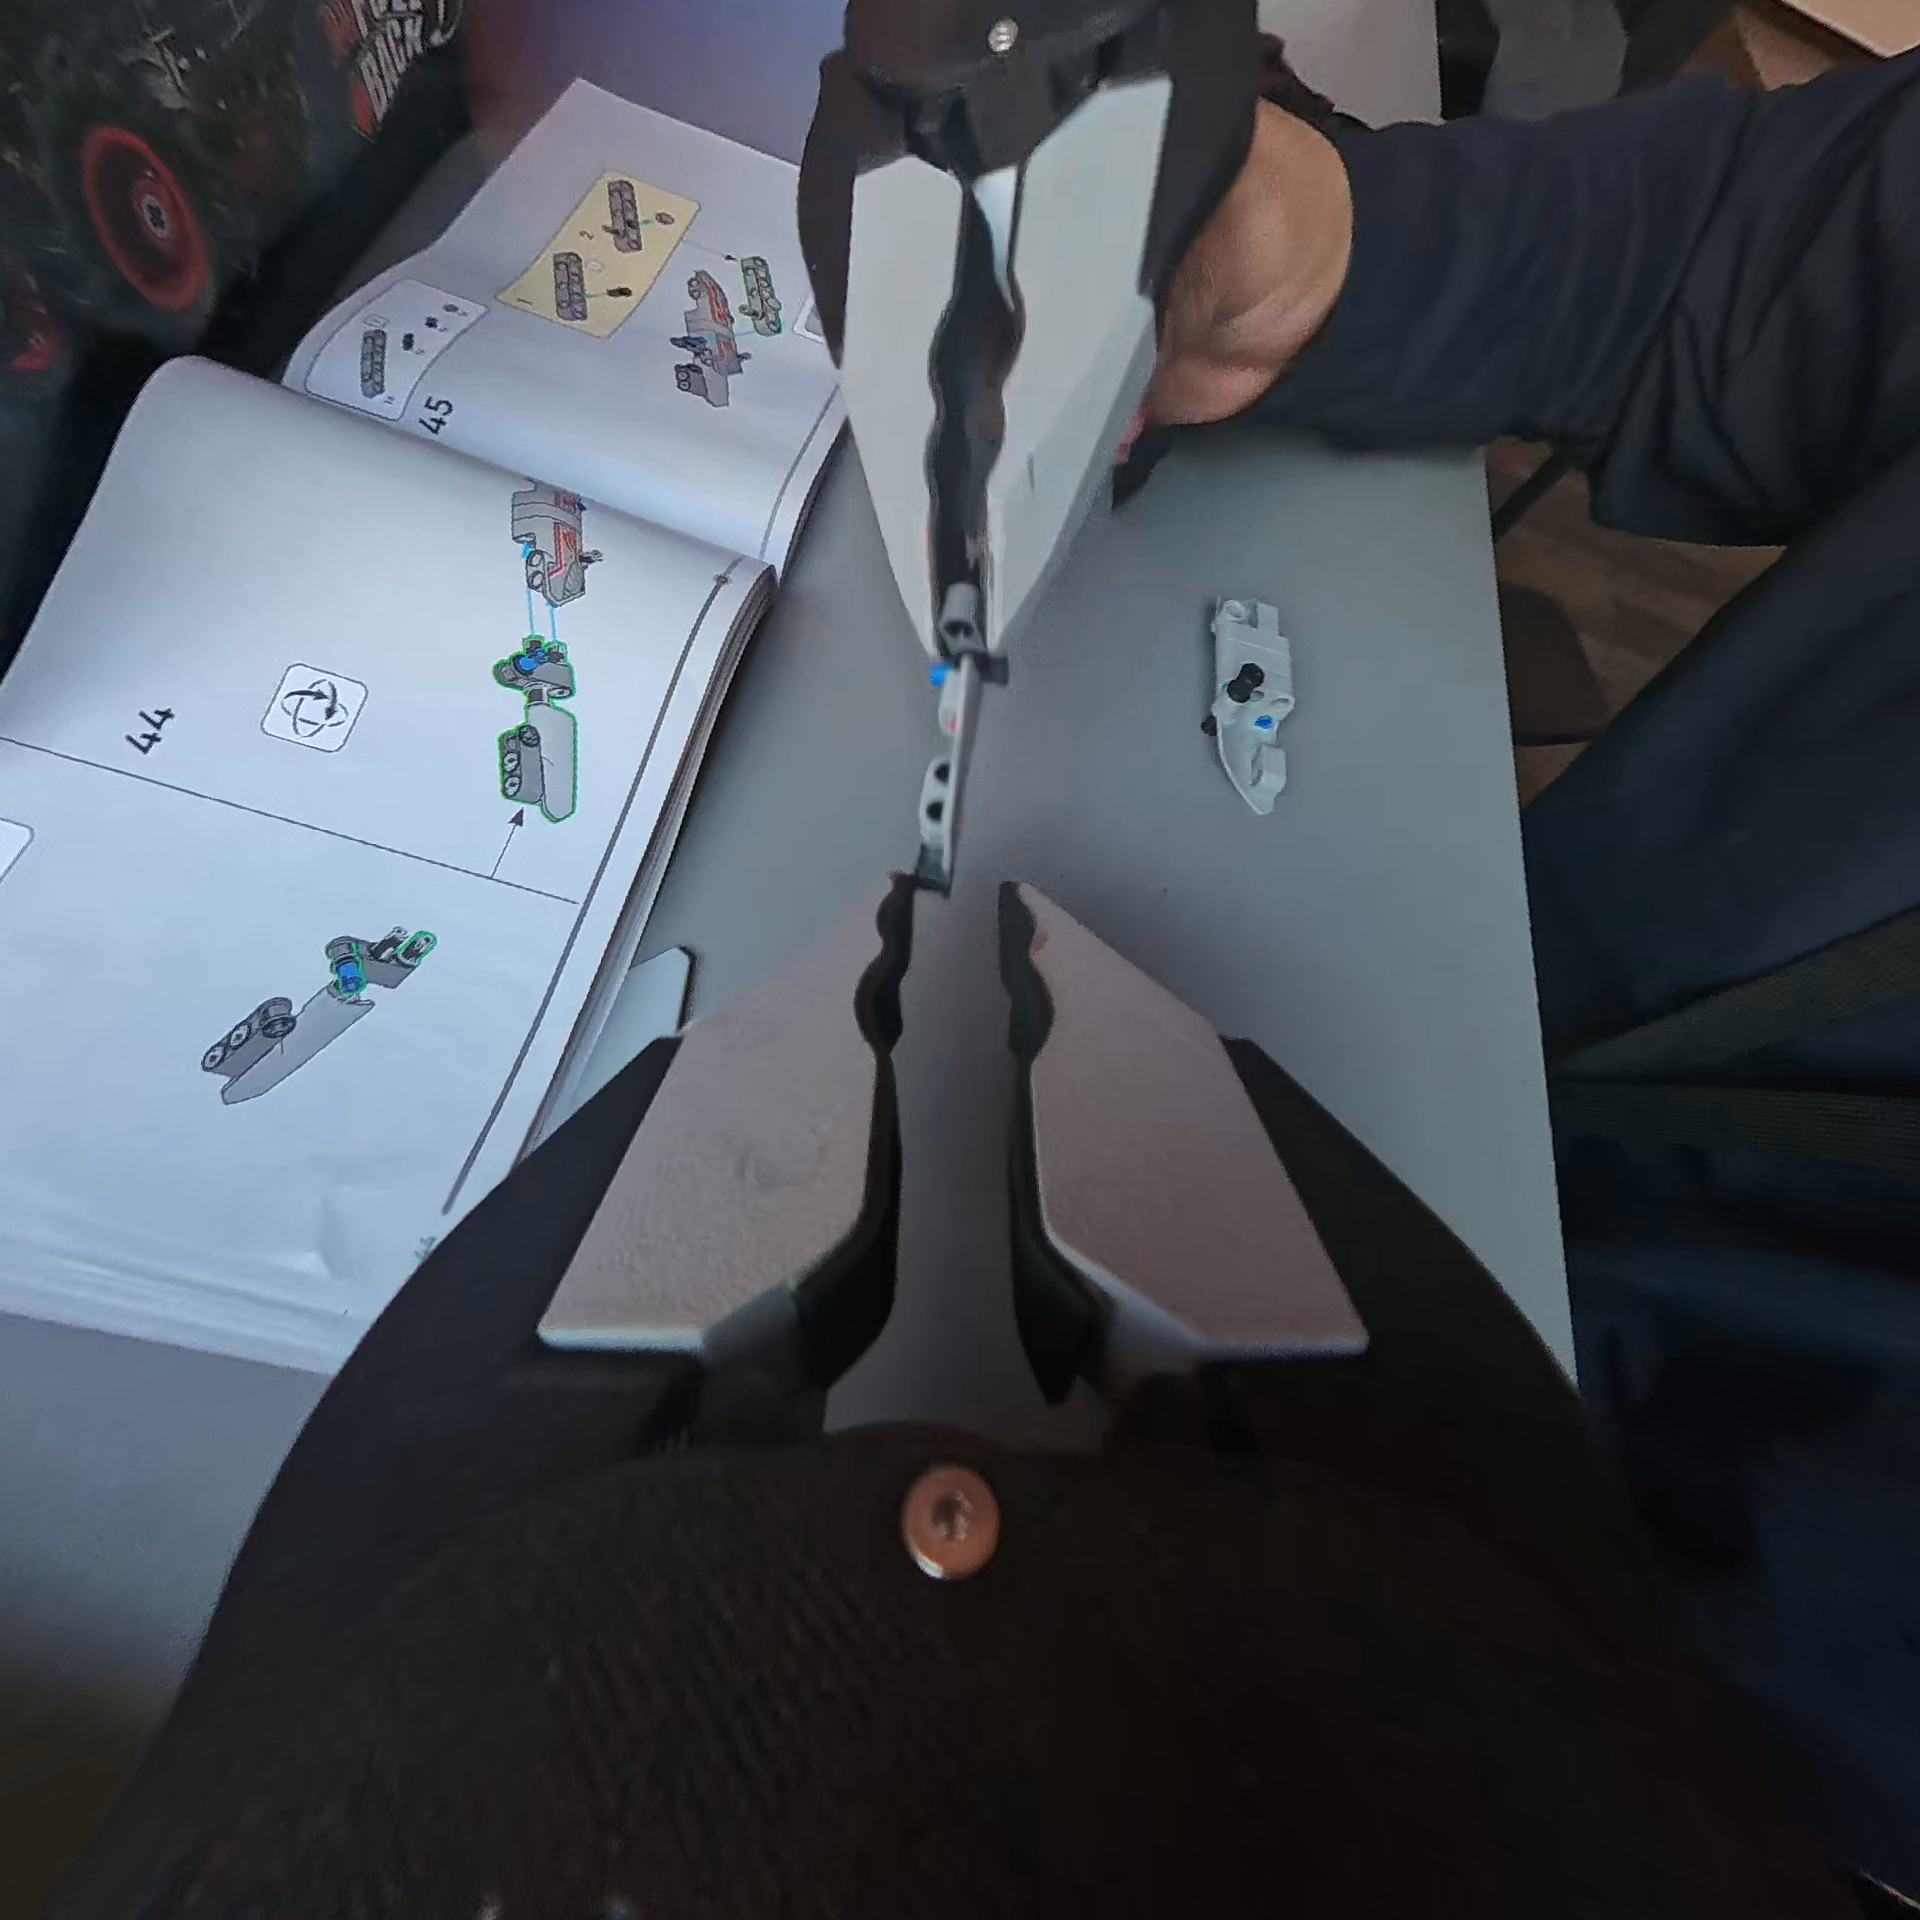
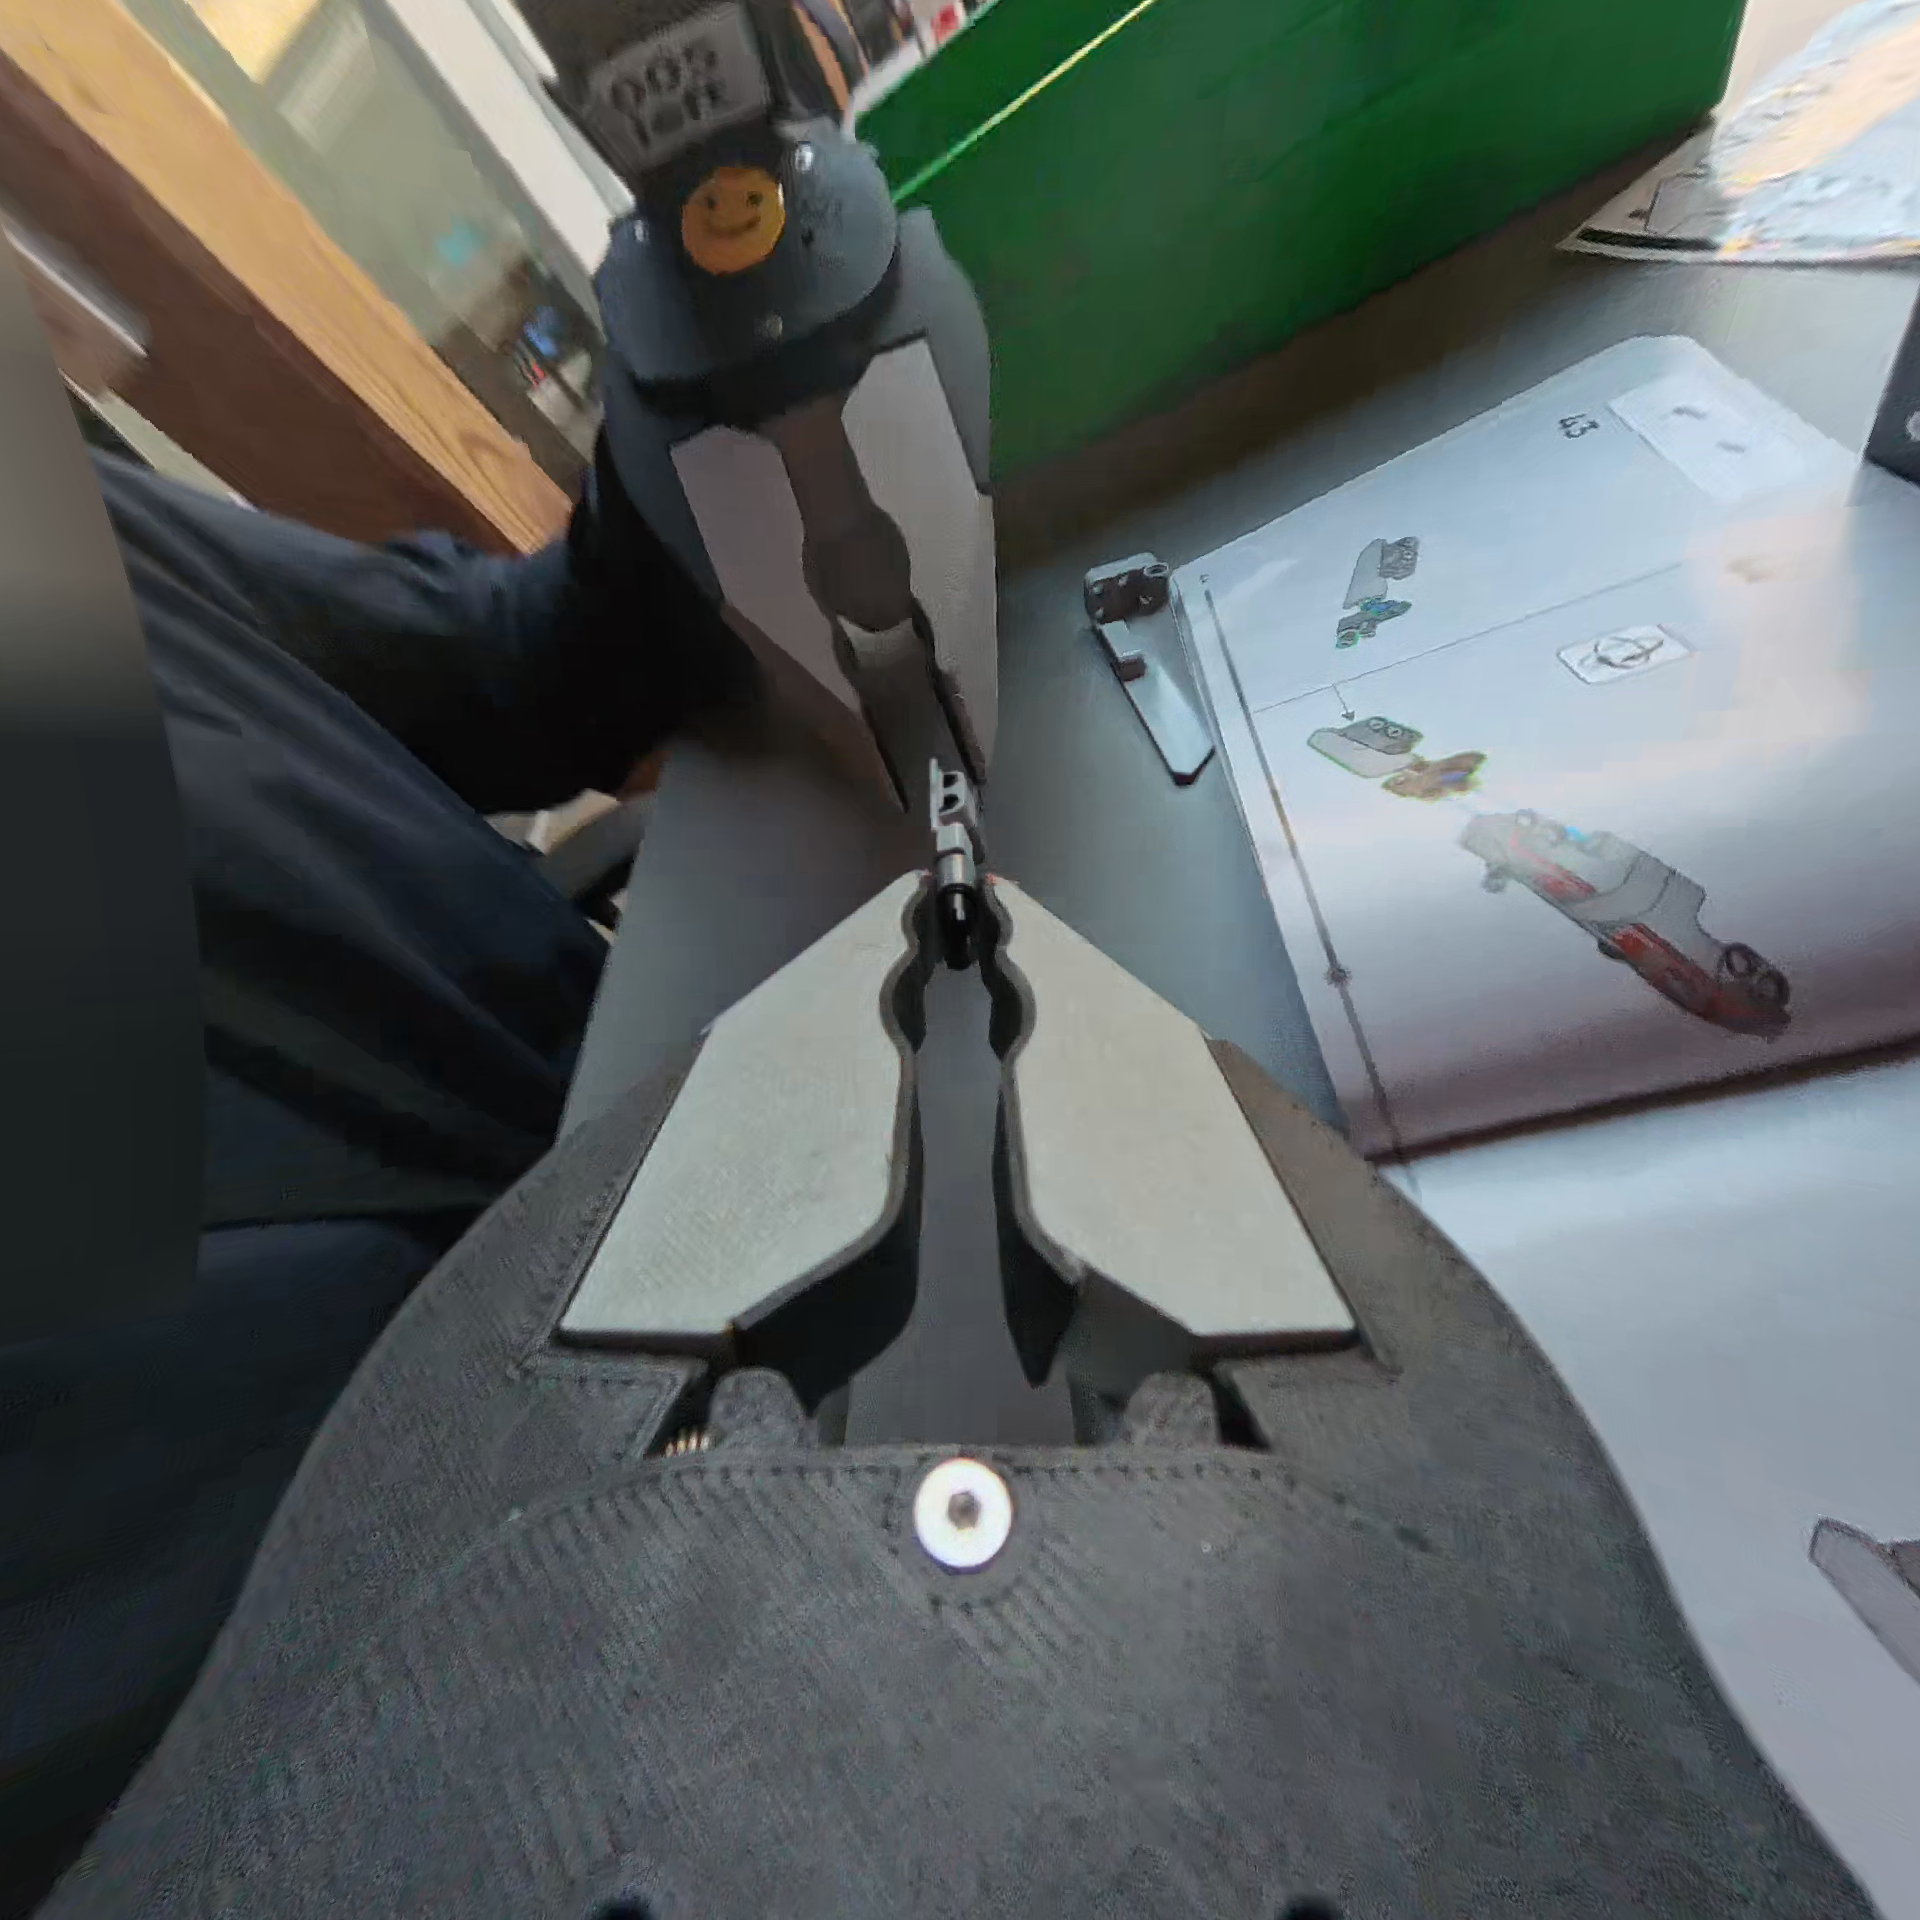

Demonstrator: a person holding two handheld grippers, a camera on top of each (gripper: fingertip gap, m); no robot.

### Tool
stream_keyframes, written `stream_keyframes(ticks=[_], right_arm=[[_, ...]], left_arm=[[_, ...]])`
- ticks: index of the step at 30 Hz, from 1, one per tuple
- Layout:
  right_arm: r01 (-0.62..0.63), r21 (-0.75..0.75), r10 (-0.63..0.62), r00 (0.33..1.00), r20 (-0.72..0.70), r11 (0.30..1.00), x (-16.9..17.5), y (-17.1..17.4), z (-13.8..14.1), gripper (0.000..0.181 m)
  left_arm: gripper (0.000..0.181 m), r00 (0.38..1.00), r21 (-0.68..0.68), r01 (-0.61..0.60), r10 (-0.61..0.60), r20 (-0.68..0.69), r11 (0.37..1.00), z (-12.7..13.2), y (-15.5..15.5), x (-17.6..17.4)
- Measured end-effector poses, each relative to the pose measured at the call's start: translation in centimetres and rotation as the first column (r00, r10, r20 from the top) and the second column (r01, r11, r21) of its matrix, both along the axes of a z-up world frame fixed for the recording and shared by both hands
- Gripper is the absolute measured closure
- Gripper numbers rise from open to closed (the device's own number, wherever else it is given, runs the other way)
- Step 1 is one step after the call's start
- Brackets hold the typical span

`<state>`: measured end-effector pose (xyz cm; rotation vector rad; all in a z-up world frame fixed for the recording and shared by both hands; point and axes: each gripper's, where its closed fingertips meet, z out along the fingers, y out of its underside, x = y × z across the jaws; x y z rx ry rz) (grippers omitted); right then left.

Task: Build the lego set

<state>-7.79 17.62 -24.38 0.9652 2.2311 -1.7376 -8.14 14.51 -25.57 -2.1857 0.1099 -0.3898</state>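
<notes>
My right gripper (image 2: pixel 956 899) is shut on a small grey lego assembly (image 2: pixel 951 831), pinching its black pin end. In the left wrist view the right gripper (image 1: pixel 961 644) comes in from the top and holds the thin grey assembly (image 1: pixel 951 769) edge-on above the grey table (image 1: pixel 1299 987). My left gripper (image 1: pixel 956 899) is open, its fingers a little apart. The assembly's free end sits at the tip of its left finger. The left gripper also shows in the right wrist view (image 2: pixel 935 790), facing mine.
An open instruction booklet (image 1: pixel 312 831) lies on the left of the table. A white lego sub-assembly (image 1: pixel 1247 707) lies to the right. A grey lego part (image 2: pixel 1143 655) lies by the booklet's edge. A green box (image 2: pixel 1299 208) stands behind. A person's hand (image 1: pixel 1247 291) holds the right gripper. Across from one pair of fingers to the other is roughly 4 cm.
</notes>
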Motion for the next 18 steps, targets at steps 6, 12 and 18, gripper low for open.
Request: stream_keyframes(ticks=[6, 12, 18], right_arm=[[0.04, -0.112, -0.03, 0.995, 0.09, 0.993, -0.54, 1.01, 0.64, 0.177], [0.047, -0.111, -0.033, 0.992, 0.121, 0.993, -0.53, 0.85, 0.38, 0.177], [0.057, -0.139, -0.035, 0.987, 0.154, 0.989, -0.63, 0.99, 0.45, 0.177]], left_arm=[[0.162, 1.0, -0.019, -0.015, 0.014, -0.007, 1.0, -0.24, -0.26, -0.47], [0.162, 1.0, -0.04, -0.015, 0.014, -0.017, 0.999, -0.72, -0.32, -0.46], [0.162, 0.999, -0.026, -0.024, 0.023, -0.022, 0.999, -0.42, -0.26, -0.62]])
